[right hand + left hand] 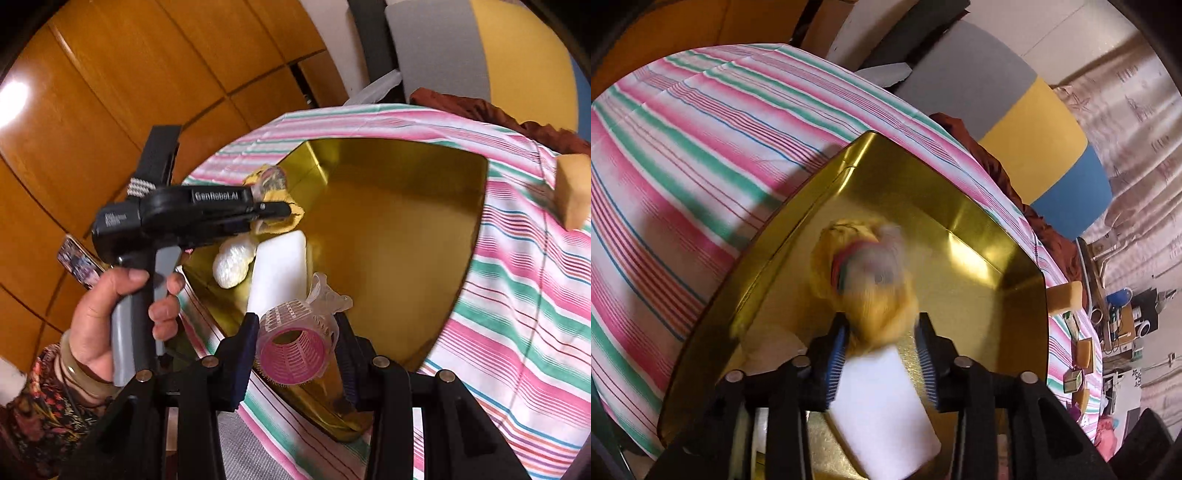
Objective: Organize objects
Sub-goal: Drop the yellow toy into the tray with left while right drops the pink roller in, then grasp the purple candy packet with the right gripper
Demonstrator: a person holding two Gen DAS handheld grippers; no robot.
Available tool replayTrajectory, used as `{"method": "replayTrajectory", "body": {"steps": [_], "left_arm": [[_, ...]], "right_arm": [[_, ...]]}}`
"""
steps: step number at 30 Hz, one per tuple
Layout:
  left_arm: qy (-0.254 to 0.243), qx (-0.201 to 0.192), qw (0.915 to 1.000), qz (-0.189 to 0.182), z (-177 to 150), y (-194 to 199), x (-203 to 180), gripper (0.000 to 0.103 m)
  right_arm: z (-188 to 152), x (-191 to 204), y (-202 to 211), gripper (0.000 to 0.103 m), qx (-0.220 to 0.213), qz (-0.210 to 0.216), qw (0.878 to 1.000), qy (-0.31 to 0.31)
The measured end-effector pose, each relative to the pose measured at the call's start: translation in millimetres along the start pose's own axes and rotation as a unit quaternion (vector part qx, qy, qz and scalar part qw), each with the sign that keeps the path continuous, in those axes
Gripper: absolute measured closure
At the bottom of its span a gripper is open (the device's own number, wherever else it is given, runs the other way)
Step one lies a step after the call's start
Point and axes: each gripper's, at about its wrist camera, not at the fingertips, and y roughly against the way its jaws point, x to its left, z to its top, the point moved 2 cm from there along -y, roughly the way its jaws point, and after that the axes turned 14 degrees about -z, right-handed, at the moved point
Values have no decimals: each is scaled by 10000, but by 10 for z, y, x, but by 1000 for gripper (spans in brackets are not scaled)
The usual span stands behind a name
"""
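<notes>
A striped cloth (701, 147) covers the bench by wooden cabinets (110, 74), bearing a gold tray (406, 221); left jaws apart over a blurred yellow toy (864, 273), right jaws clamp a pink curler (295, 350).

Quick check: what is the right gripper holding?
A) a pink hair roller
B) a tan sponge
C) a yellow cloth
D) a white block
A: the right gripper is clamped on the pink hair roller over the near edge of the gold tray.
</notes>
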Motion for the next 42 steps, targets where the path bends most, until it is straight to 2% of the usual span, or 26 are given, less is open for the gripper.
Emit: {"method": "replayTrajectory", "body": {"steps": [1,4,9,13,16,18,22,27,36,42], "left_arm": [[47,-18,10000,3,8,9,19,53],[256,-153,9996,-29,12,68,38,52],[358,-977,9946,33,-106,392,-48,51],[215,-1463,9888,182,-220,573,-226,44],[104,-1607,9866,270,-285,642,-276,44],[30,-1645,9860,279,-341,678,-313,44],[-165,-1489,9885,188,-429,692,-411,43],[-513,-1158,9919,67,-577,500,-643,43],[-1419,-632,9878,-145,-956,250,-1132,43],[-1765,-246,9831,-408,-1198,111,-1393,43]], "right_arm": [[-16,16,-2,62,23,4,10000,18],[-51,43,-65,62,105,-13,9999,61],[-87,-21,-122,62,192,24,9998,5],[-106,-39,-101,58,212,45,9998,14],[-111,-82,3,33,43,-52,9999,-100],[-108,-115,126,30,-158,-117,9996,-201],[-79,-222,336,29,-506,-315,9976,-341],[-110,-417,549,26,-705,-409,9948,-609],[-286,-775,727,25,-635,-803,9918,-766],[-439,-1101,802,25,-525,-1134,9876,-951]]}}
